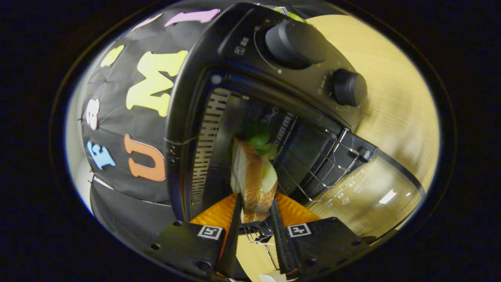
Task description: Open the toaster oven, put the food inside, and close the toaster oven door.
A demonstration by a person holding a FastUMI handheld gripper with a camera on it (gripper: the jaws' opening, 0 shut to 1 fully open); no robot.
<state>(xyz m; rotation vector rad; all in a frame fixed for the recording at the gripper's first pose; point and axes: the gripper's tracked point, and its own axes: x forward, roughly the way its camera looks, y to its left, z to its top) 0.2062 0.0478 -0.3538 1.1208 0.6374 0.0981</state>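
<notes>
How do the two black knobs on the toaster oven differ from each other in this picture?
The upper knob looks larger than the lower knob. The upper knob has a ring of white marks around it on the toaster oven; the lower knob has only a few marks beside it. Both are black, round and on the control panel beside the open cavity, where the gripper holds a sandwich.

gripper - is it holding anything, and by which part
The gripper holds the sandwich by its near end, one finger on each side.

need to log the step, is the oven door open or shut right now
Open. The door hangs away from the oven, baring the rack. The gripper jaws hold the sandwich at the opening.
</notes>
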